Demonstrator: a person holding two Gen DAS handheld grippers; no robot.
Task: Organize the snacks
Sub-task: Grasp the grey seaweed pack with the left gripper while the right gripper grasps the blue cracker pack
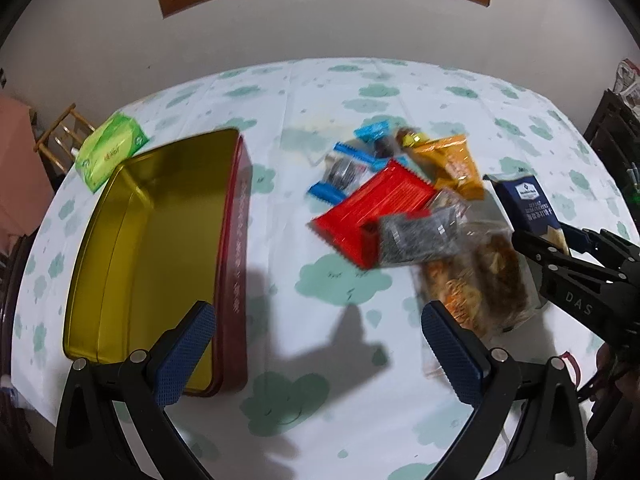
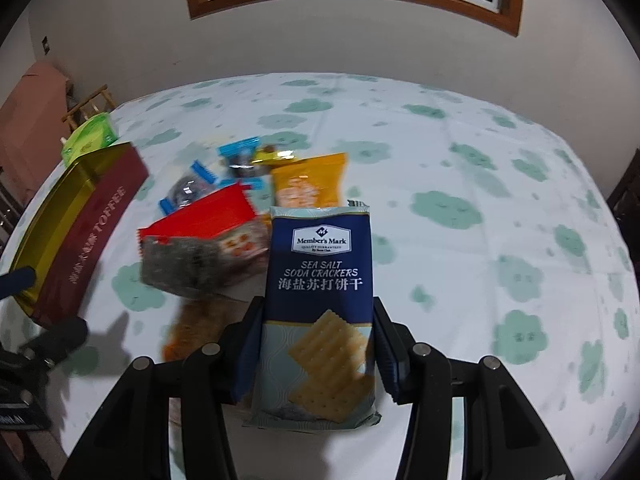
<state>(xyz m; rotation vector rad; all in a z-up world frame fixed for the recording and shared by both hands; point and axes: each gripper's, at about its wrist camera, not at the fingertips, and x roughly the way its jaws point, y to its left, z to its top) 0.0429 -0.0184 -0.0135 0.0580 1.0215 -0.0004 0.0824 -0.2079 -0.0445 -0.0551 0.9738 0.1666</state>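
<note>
My right gripper (image 2: 316, 344) is shut on a navy pack of sea salt soda crackers (image 2: 320, 280) and holds it upright above the table; it also shows in the left wrist view (image 1: 524, 204). My left gripper (image 1: 320, 352) is open and empty, low over the tablecloth beside the open toffee tin (image 1: 152, 256), which is gold inside and dark red outside (image 2: 92, 232). A pile of snacks lies mid-table: a red pack (image 1: 372, 208), an orange pack (image 1: 452, 164), a grey pack (image 1: 420, 240), a clear bag of brown snacks (image 1: 484, 280) and small blue-wrapped sweets (image 1: 344, 168).
A green tissue pack (image 1: 110, 148) lies at the table's far left edge. A wooden chair (image 1: 60, 132) stands beyond it. The round table (image 2: 460, 160) has a white cloth with green clouds. A wall with a window is behind.
</note>
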